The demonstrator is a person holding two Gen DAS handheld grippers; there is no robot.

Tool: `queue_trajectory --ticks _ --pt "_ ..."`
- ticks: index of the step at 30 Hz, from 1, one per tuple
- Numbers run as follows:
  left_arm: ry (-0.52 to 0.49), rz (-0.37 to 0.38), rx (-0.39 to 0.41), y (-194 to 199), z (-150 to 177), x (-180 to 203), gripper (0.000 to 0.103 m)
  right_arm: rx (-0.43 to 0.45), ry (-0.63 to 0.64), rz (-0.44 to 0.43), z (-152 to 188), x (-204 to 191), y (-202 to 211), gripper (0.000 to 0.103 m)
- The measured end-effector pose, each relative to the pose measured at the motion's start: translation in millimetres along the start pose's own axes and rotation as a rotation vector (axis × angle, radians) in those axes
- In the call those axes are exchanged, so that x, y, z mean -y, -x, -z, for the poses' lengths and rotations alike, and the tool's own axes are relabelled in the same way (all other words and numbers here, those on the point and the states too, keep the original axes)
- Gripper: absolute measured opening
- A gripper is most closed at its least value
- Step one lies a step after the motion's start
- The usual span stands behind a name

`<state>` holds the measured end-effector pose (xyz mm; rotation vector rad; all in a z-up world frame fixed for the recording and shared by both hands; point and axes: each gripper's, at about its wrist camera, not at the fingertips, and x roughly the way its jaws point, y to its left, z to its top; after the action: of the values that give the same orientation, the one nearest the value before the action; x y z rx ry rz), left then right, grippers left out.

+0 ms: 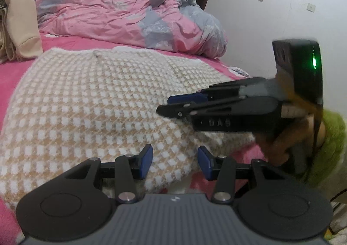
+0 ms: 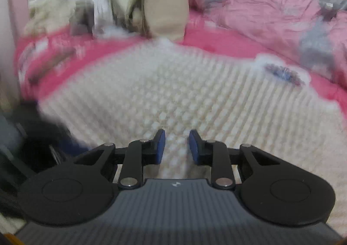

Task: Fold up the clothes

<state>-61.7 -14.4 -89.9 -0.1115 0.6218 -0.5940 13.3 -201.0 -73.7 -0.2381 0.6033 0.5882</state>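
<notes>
A cream and white checked knitted garment (image 1: pixel 97 102) lies spread flat on the pink bed sheet (image 1: pixel 13 75). My left gripper (image 1: pixel 175 161) hovers open over the garment's near edge, with nothing between its blue pads. My right gripper (image 1: pixel 171 106) comes in from the right, seen side-on, held by a hand in a green sleeve (image 1: pixel 329 141). Its tips hang just above the garment's right part. In the blurred right wrist view the garment (image 2: pixel 184 93) fills the middle. There the right gripper (image 2: pixel 175 147) shows a narrow gap between its pads, with the knit lying beneath, not pinched.
A crumpled pink and grey duvet (image 1: pixel 121 13) lies heaped behind the garment. A beige cushion (image 2: pixel 164 10) and a pile of other clothes (image 2: pixel 97 15) stand by the white headboard. A white wall (image 1: pixel 271 17) borders the bed. A dark blurred shape (image 2: pixel 43 136) sits off the bed's left edge.
</notes>
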Motion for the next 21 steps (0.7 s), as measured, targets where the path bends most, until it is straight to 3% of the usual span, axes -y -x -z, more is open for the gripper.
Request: queue_trajectory --ticks 1,3,6,10,11,15,18,21 --pt "-0.002 -0.001 0.001 2.2 -1.0 0.4 0.047 0.020 0.008 0.005 7.5 -1.6 -2.8 0.025" --pt "-0.009 -0.010 -0.002 8.3 -3.8 1.7 0.047 -0.006 -0.006 0.013 -5.3 -2.0 1.9 0.024" --pt "-0.020 -0.044 0.005 20.2 -5.5 2.2 0.047 0.032 -0.003 0.026 -18.6 -3.4 21.2 0.020" --pt "-0.016 -0.080 0.045 28.6 -22.0 -5.6 0.047 0.036 -0.056 0.040 10.7 3.8 7.3 0.020" --pt "-0.014 -0.094 0.050 25.5 -30.8 -7.8 0.047 0.075 -0.059 0.036 19.2 4.1 7.1 0.020" --pt "-0.036 -0.146 0.065 1.0 -66.6 -10.8 0.047 0.085 -0.108 0.044 3.8 12.2 18.1 0.018" --pt "-0.072 -0.195 0.000 -32.4 -71.5 -10.9 0.048 0.131 -0.126 0.146 -1.2 25.7 30.3 0.018" --pt "-0.104 -0.237 -0.029 -54.9 -66.9 -9.5 0.049 0.073 -0.123 0.206 19.2 41.0 13.2 0.019"
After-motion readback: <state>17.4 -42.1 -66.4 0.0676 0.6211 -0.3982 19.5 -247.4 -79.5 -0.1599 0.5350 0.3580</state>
